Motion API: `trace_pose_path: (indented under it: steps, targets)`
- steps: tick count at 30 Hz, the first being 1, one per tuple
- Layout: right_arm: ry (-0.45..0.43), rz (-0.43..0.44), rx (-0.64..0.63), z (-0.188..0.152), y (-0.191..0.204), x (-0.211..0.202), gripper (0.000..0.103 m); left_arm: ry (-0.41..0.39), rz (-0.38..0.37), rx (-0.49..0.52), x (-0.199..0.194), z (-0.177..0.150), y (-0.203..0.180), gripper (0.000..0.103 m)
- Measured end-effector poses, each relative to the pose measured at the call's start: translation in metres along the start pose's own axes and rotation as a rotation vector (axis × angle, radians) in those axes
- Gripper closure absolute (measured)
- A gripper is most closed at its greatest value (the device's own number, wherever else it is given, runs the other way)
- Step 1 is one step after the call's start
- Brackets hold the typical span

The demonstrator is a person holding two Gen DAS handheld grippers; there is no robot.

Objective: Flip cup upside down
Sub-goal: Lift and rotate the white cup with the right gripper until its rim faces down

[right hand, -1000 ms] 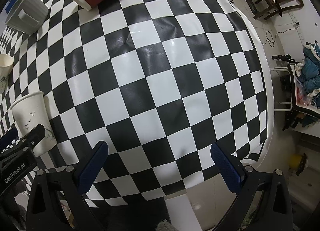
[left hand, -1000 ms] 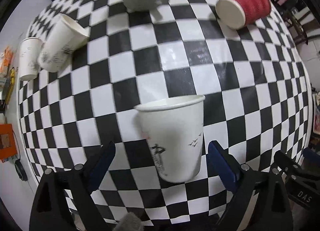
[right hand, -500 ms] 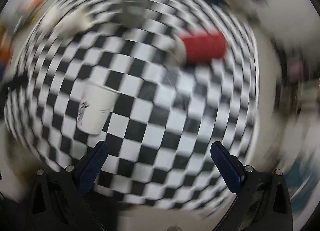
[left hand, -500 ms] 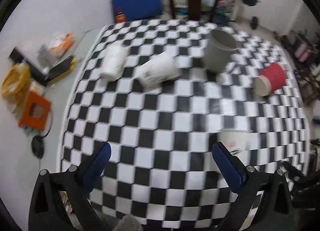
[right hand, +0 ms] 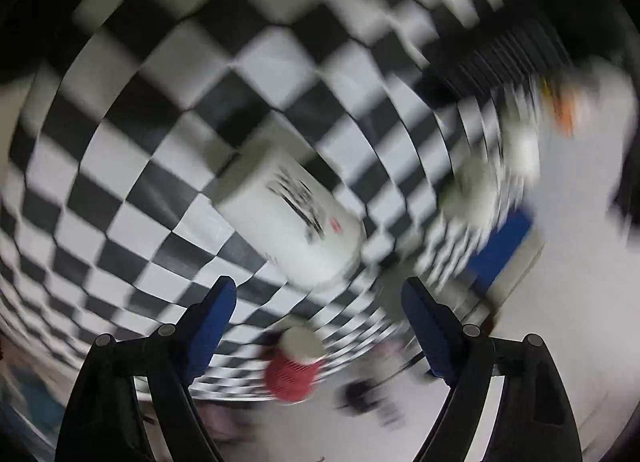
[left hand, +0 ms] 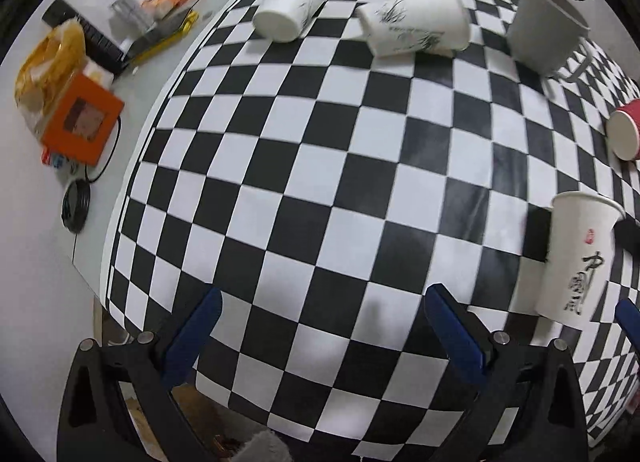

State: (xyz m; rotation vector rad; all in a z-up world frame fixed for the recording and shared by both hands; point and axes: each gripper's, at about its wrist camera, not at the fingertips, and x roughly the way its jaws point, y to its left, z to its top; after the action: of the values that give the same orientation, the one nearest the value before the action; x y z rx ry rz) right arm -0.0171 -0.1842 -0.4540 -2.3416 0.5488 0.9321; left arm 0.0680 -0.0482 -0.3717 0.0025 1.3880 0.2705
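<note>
A white paper cup with black calligraphy and a red stamp (left hand: 576, 258) stands upright, mouth up, near the right edge of the checkered table (left hand: 320, 165). My left gripper (left hand: 320, 326) is open and empty, to the cup's left and apart from it. The right wrist view is rolled over and blurred; the same cup (right hand: 292, 217) shows there just beyond my open, empty right gripper (right hand: 320, 314). A blue finger, likely the right gripper's (left hand: 630, 322), shows beside the cup in the left wrist view.
Two white paper cups (left hand: 294, 7) (left hand: 416, 21) lie on their sides at the far edge. A grey mug (left hand: 546, 27) stands at the far right. A red ribbed cup (left hand: 626, 129) lies on its side, also in the right wrist view (right hand: 294, 366). Clutter and an orange box (left hand: 82, 119) lie on the left.
My left gripper has pulled back and swung left, leaving the cup standing at its right. My right gripper has rolled over and swung toward the cup, now close in front of its fingers.
</note>
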Motion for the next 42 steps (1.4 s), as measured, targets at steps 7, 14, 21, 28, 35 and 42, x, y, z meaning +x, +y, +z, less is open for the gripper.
trace_pose_path:
  steps: [7,14,21,28,35,42]
  targets:
    - [-0.045,-0.106,-0.371,0.014,0.037,0.024,0.033,0.030,-0.009,-0.031,0.015,0.000,0.010,0.000]
    - [-0.041,-0.070,-0.359,0.027,0.036,0.028,0.042,0.039,-0.003,-0.036,0.016,0.002,0.020,0.000]
    - [0.005,0.156,0.057,0.017,-0.025,0.030,0.043,-0.006,0.018,-0.028,0.000,0.015,0.032,0.000]
    - [0.066,0.536,0.597,-0.018,-0.080,0.048,0.043,-0.040,0.019,-0.006,-0.012,0.026,0.034,0.000]
    - [0.146,0.878,0.975,-0.057,-0.082,0.080,0.043,-0.044,0.006,0.018,-0.015,0.029,0.028,0.000]
    - [0.206,1.185,1.258,-0.086,-0.072,0.122,0.043,-0.036,-0.005,0.044,-0.012,0.031,0.021,0.000]
